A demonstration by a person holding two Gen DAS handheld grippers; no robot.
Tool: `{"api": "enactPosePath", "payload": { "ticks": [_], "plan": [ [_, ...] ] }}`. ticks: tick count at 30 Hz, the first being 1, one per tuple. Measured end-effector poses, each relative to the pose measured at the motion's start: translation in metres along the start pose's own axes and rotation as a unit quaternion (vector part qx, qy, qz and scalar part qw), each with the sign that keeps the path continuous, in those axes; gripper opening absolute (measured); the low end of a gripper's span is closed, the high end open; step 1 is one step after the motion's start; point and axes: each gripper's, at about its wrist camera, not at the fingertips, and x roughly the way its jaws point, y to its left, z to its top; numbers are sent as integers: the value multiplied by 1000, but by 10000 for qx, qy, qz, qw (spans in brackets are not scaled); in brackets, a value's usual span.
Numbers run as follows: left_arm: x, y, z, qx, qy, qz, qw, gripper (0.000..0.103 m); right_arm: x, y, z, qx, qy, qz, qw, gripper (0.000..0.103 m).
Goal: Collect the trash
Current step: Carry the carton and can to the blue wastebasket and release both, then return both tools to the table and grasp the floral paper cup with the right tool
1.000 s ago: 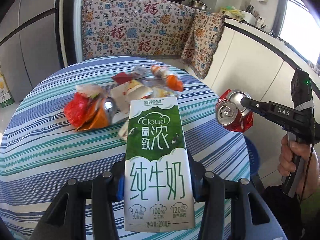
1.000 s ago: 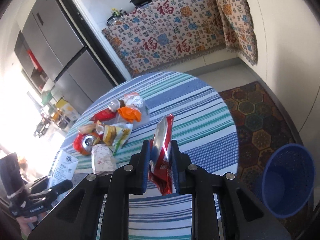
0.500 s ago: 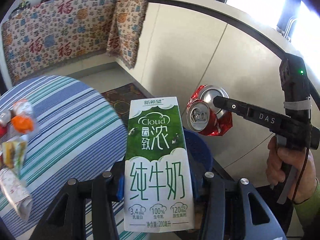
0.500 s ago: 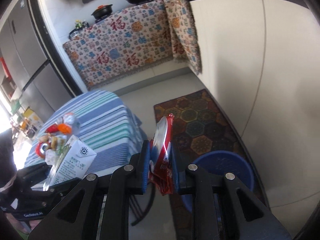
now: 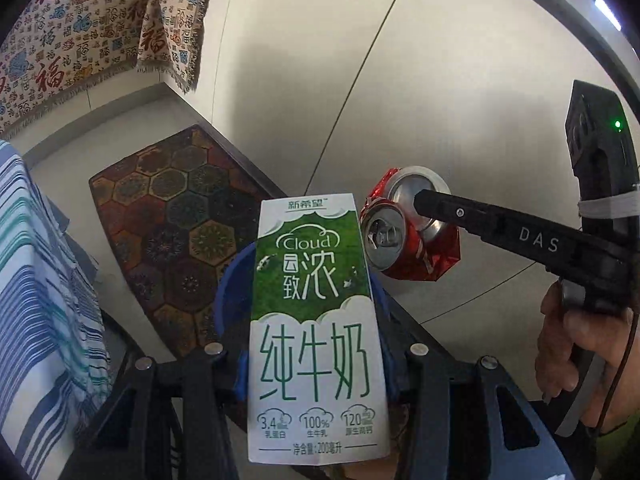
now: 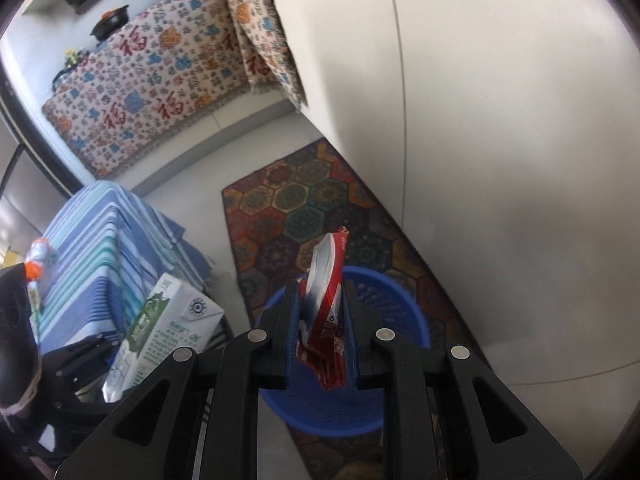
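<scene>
Transport step, both loads poised over blue basket (image 6: 400,304) on the floor. Left tool (image 5: 316,364) clamped on milk carton (image 5: 316,320); right tool (image 6: 322,328) clamped on crushed red can (image 6: 326,304). Next, likely: centre over rim, release both.

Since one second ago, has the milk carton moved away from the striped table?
Yes. The milk carton, held in the left gripper, left the striped table, now at the left edge, and is above the blue basket.
</scene>
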Motion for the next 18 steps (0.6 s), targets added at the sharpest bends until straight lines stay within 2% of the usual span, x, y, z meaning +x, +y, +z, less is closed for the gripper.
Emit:
{"api": "enactPosePath", "payload": {
  "ticks": [4, 5, 8, 10, 13, 15, 18],
  "plan": [
    [23, -4, -1, 97, 99, -11, 9999, 52, 4, -7, 4, 49, 75, 83, 9999, 21],
    [28, -5, -2, 105, 140, -17, 9998, 60, 4, -9, 4, 100, 61, 106, 9999, 22],
    [40, -5, 2, 73, 174, -49, 9998, 65, 0, -16, 5, 273, -5, 123, 9996, 38],
    [41, -5, 5, 42, 148, -69, 9999, 65, -3, -12, 8, 226, -152, 49, 9996, 38],
    [30, -4, 8, 27, -40, -30, 10000, 65, -15, -6, 13, 25, -478, -207, 9986, 40],
    [14, -3, 9, 16, -224, 44, 9997, 65, -26, 2, 14, -167, -743, -420, 9962, 45],
    [-25, 1, 2, -42, -556, 109, 9984, 65, -45, 20, 14, -525, -1210, -677, 9889, 57]
  ]
}}
